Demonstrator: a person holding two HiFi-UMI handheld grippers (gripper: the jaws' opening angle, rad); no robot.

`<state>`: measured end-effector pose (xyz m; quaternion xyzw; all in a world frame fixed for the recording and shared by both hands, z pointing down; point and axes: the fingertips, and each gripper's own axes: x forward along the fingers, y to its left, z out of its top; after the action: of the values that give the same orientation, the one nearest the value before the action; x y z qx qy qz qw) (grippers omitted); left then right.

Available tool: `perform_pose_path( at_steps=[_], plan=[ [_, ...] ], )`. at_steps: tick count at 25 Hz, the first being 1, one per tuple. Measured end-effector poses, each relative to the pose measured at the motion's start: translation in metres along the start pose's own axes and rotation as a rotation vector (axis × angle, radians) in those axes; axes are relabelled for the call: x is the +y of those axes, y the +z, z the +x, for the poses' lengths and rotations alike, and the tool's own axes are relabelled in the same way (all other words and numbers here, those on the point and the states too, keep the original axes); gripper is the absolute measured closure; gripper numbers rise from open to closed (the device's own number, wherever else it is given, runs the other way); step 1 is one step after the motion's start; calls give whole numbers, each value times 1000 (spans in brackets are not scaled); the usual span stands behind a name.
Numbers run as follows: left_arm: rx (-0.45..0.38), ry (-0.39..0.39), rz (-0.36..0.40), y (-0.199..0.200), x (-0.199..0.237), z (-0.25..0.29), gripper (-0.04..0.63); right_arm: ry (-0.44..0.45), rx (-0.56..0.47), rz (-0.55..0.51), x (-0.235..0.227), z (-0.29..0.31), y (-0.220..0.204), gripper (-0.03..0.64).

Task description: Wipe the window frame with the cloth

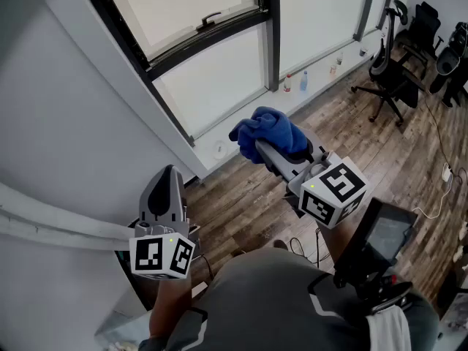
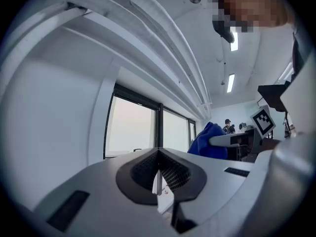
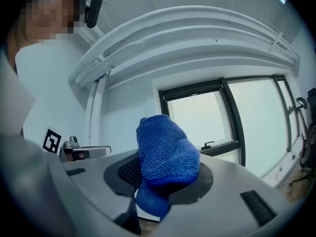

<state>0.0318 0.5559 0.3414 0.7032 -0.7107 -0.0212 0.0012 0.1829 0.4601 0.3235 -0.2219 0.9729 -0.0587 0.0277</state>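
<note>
Cloth pinched in my right gripper, held clear of the window frame; left gripper pressed together on nothing.

The dark window frame (image 1: 272, 35) runs across the top of the head view, above a wooden floor (image 1: 380, 152) with black office chairs (image 1: 391, 72) at the far right. My left gripper (image 1: 170, 172) is raised beside the white wall, well apart from the frame, its jaws pressed together with nothing between them. My right gripper (image 1: 257, 146) is held over the floor in front of the lower pane, and its jaws are clamped on a bunched blue cloth (image 1: 267, 130), which does not touch the frame. Two small bottles (image 1: 288, 83) stand on the floor against the glass. A dark window handle (image 1: 208, 20) sits on the upper sash.
</note>
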Motion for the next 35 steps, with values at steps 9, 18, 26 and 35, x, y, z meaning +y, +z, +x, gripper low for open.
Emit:
perform_pose_path(
  at_steps=[9, 18, 26, 35],
  plan=[
    [-16, -51, -60, 0, 3, -3, 594, -17, -7, 10, 8, 6, -1, 480],
    [-12, -99, -33, 5, 11, 2, 594, -38, -10, 19, 19, 19, 3, 480],
    [-41, -192, -32, -6, 27, 19, 594, -125, 19, -2, 21, 32, -8, 480],
    [-50, -273, -25, -15, 8, 71, 594, -173, -7, -8, -24, 39, -7, 479]
  ],
)
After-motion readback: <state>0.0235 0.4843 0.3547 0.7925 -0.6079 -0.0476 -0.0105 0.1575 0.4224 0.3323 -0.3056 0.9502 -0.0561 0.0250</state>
